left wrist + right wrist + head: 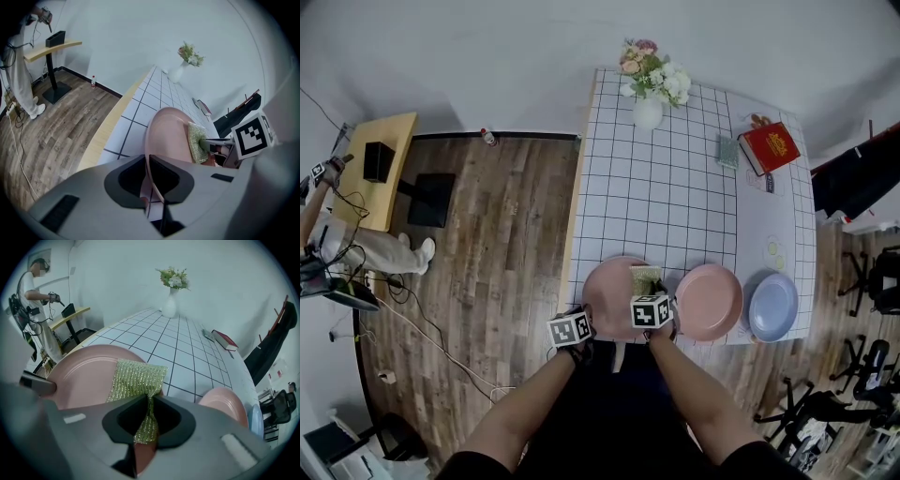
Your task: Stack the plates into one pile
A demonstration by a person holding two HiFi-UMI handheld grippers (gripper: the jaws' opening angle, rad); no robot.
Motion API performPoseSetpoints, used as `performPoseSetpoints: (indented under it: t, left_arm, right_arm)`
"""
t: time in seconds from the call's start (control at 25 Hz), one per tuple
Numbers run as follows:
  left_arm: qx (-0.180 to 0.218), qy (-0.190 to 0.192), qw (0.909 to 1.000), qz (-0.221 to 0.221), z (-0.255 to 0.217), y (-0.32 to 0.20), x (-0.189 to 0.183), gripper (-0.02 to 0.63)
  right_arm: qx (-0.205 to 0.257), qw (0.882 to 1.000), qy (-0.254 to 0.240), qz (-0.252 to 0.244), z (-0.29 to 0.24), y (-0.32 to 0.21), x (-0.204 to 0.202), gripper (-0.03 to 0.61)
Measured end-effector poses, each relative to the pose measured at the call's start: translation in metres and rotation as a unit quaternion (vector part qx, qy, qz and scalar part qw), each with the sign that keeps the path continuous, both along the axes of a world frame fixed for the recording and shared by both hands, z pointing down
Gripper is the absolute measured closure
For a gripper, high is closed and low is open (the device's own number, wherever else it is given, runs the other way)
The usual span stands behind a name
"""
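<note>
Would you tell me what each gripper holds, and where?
Left gripper clamps the left pink plate by its near rim; right gripper pinches the glittery cloth by its near edge.

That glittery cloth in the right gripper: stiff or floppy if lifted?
Probably floppy: the cloth bunches and folds where the right gripper pinches it. Likely light too: it looks thin, spread over the plate.

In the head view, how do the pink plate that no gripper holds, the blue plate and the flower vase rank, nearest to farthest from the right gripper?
1. The free pink plate, just right of the right gripper.
2. The blue plate, further right, beside that pink plate.
3. The flower vase, at the far end of the table.
</note>
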State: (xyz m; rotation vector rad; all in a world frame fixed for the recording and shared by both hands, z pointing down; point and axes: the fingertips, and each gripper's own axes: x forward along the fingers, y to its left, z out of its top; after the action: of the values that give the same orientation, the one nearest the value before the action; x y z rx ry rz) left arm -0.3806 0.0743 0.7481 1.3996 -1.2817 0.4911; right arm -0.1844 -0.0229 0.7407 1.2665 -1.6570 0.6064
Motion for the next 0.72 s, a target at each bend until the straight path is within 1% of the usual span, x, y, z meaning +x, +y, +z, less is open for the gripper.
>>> performPoseSetpoints:
  t: [0.28,0.52,0.72]
  left_arm:
    - [0.000,-0.006,0.9999,0.014,-0.001,0.000,0.001,0.591]
    - [0.004,-0.006,0.9998,0.019,-0.001,0.000,0.001,0.591]
    - [0.006,-0.004,0.9998,0.017,-0.002,0.000,0.001,0.591]
  right_arm:
    - [0.003,1.000,0.003,-0.009,0.001,-0.006,-0.004,0.523]
    - [0.011,0.999,0.012,-0.029,0.003,-0.017,-0.015,0.523]
    - [0.016,0.998,-0.005,-0.052,0.002,-0.028,-0.034,0.523]
